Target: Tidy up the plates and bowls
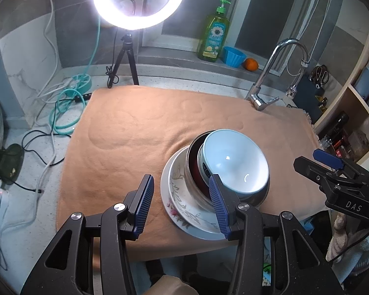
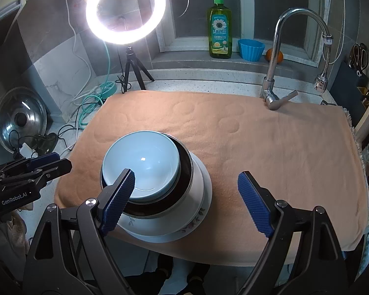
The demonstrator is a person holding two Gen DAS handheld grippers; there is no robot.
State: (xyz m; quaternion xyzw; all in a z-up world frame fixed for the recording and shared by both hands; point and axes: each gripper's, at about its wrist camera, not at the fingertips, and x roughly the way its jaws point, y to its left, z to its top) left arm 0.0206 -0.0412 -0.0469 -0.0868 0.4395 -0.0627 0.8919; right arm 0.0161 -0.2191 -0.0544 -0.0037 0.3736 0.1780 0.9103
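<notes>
Stacking looks done: pale blue bowl [image 2: 141, 164] nests in the steel bowl [image 2: 184, 172] on the floral plate [image 2: 194, 221], near the towel's [image 2: 270, 147] front edge. Left gripper [image 1: 182, 201], jaws apart and empty, hangs just left of the stack; right gripper [image 2: 184, 196], wide open, straddles it. Best to back off without nudging.

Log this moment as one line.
stack: light blue bowl in steel bowl on floral plate | surface: orange towel | left tool: open, empty | right tool: open, empty
</notes>
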